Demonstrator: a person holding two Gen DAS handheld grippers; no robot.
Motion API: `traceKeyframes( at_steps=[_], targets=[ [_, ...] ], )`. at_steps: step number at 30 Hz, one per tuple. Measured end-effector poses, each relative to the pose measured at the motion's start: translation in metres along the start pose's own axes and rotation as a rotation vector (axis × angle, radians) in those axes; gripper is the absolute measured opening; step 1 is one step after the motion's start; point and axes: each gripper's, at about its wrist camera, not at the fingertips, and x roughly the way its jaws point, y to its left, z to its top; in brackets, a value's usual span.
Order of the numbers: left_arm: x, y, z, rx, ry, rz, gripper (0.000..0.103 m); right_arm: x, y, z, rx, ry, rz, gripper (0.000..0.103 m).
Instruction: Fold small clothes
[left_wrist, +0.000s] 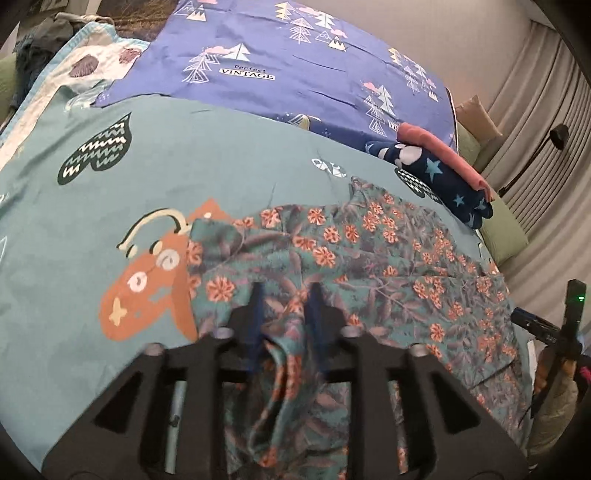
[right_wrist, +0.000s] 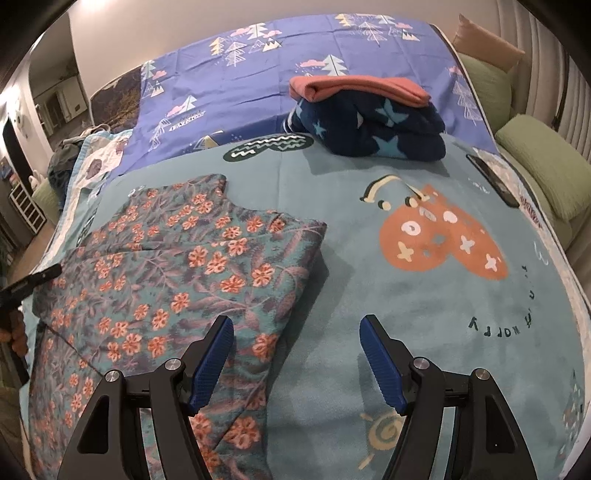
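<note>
The left gripper (left_wrist: 284, 295) pinches a raised fold of the flowered garment (left_wrist: 369, 258). The right gripper (right_wrist: 297, 354) stands spread and empty over the garment's edge. The garment lies on the teal blanket (right_wrist: 406, 314), with folded clothes (right_wrist: 369, 122) beyond it.

Matt floral cloth garment (right_wrist: 192, 266) lies on soft fuzzy blanket (right_wrist: 332, 221) (jaws' pads ribbed).

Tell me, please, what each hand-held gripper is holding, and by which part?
The left hand-held gripper has a bunched fold at the near edge of the floral garment between its fingers. The right hand-held gripper is open, holding nothing.
</note>
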Motion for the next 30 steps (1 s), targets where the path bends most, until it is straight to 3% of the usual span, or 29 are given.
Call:
traceKeyframes(
  at_steps=[1, 5, 6, 7, 8, 12, 15, 17, 20, 22, 27, 28, 29, 30],
  targets=[
    [-0.001, 0.000, 0.001, -0.002, 0.002, 0.007, 0.048, 0.002, -0.003, 0.002, 0.010, 0.007, 0.003, 0.073],
    [0.005, -0.002, 0.002, 0.002, 0.032, 0.000, 0.050, 0.010, -0.017, 0.012, 0.087, 0.027, 0.063, 0.073],
    [0.006, -0.002, 0.001, -0.002, 0.031, -0.016, 0.044, 0.014, -0.019, 0.015, 0.107, 0.034, 0.083, 0.073],
    [0.005, -0.003, 0.002, -0.004, 0.018, -0.036, 0.014, 0.017, -0.023, 0.018, 0.131, 0.042, 0.102, 0.073],
    [0.001, -0.005, 0.004, 0.005, -0.004, -0.067, 0.008, 0.022, -0.026, 0.021, 0.158, 0.051, 0.119, 0.073],
    [-0.033, -0.017, 0.013, 0.063, -0.172, -0.113, 0.008, 0.033, -0.029, 0.033, 0.201, 0.064, 0.154, 0.073],
    [-0.035, -0.012, 0.020, 0.096, -0.200, -0.006, 0.010, 0.035, -0.022, 0.040, 0.164, 0.051, 0.145, 0.073],
    [-0.022, 0.002, 0.019, 0.065, -0.151, 0.038, 0.016, 0.040, -0.020, 0.043, 0.162, 0.053, 0.148, 0.073],
    [-0.009, 0.025, 0.014, -0.013, -0.100, 0.077, 0.033, 0.051, -0.022, 0.047, 0.189, 0.071, 0.169, 0.073],
    [-0.012, 0.039, 0.009, -0.086, -0.107, 0.066, 0.051, 0.057, -0.023, 0.048, 0.207, 0.087, 0.182, 0.073],
    [0.000, 0.054, 0.009, -0.168, -0.042, 0.004, 0.062, 0.063, -0.021, 0.051, 0.194, 0.083, 0.216, 0.072],
    [0.003, 0.053, 0.010, -0.169, -0.028, -0.001, 0.064, 0.064, -0.019, 0.053, 0.184, 0.082, 0.234, 0.061],
    [0.009, 0.051, 0.012, -0.168, -0.012, -0.009, 0.064, 0.065, -0.016, 0.054, 0.168, 0.081, 0.251, 0.041],
    [0.017, 0.048, 0.015, -0.163, 0.008, -0.009, 0.064, 0.067, -0.012, 0.056, 0.148, 0.087, 0.259, 0.006]
  ],
)
